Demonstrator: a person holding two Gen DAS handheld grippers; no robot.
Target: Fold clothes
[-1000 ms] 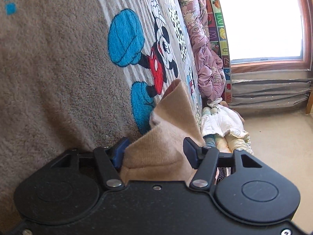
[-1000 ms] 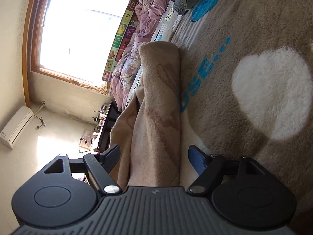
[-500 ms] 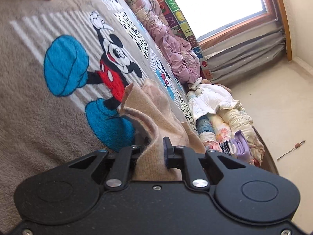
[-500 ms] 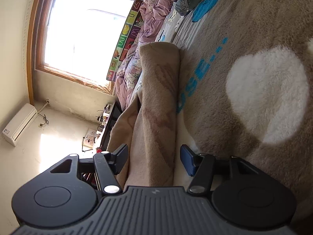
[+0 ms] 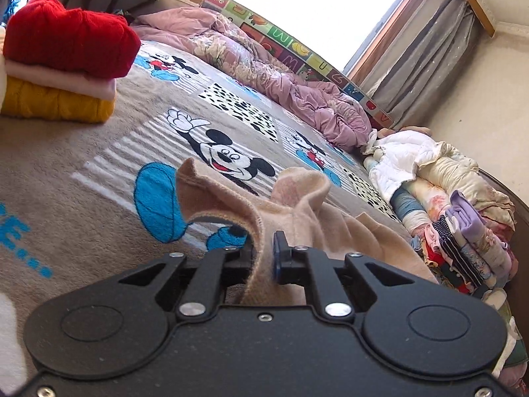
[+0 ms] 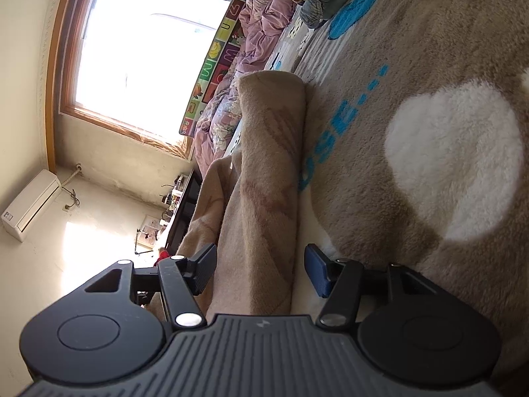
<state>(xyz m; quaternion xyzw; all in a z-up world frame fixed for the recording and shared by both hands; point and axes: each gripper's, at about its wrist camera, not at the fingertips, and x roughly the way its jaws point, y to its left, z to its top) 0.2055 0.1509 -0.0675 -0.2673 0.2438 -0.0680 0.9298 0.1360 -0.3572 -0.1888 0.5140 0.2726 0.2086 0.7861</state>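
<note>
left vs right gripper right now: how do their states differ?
The left gripper is shut on the beige garment, pinching a thin edge; the right gripper stands wider, its jaws either side of a thick roll of the same garment.
A gap shows beside the right gripper's blue pad; none shows at the left.
The left has raised its corner off the blanket; the right's roll lies on it.
Both work one garment.

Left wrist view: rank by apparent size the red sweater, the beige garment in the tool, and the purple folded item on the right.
1. Beige garment, inflated by nearness.
2. Red sweater.
3. Purple folded item.
</note>
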